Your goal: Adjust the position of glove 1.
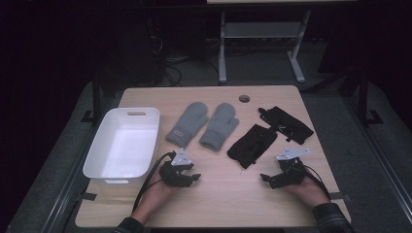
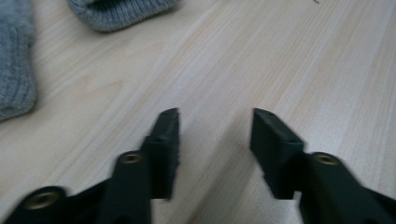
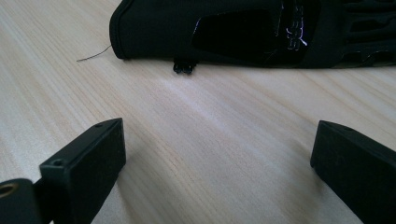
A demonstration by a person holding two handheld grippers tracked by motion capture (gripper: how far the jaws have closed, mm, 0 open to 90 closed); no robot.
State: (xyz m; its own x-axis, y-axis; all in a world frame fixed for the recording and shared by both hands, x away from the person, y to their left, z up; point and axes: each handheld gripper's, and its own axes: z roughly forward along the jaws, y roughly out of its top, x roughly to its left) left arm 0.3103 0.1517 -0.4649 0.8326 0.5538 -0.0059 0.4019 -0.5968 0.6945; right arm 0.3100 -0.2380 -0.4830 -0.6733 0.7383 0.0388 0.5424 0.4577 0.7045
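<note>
Two grey knitted mittens lie side by side at the table's middle, the left mitten (image 1: 188, 124) and the right mitten (image 1: 219, 126). Two black gloves lie to their right, one nearer (image 1: 252, 144) and one farther (image 1: 286, 124). My left gripper (image 1: 195, 177) rests low over the wood in front of the mittens, open with nothing between its jaws (image 2: 215, 114); mitten cuffs (image 2: 116, 11) lie beyond it. My right gripper (image 1: 265, 178) sits in front of the nearer black glove (image 3: 243, 32), open wide over bare wood (image 3: 219, 126).
A white plastic bin (image 1: 94, 155) stands at the table's left side, with nothing inside. A round cable hole (image 1: 244, 98) sits near the far edge of the wooden table (image 1: 223, 199). Beyond the table stand a desk frame (image 1: 222, 48) and cables on a dark floor.
</note>
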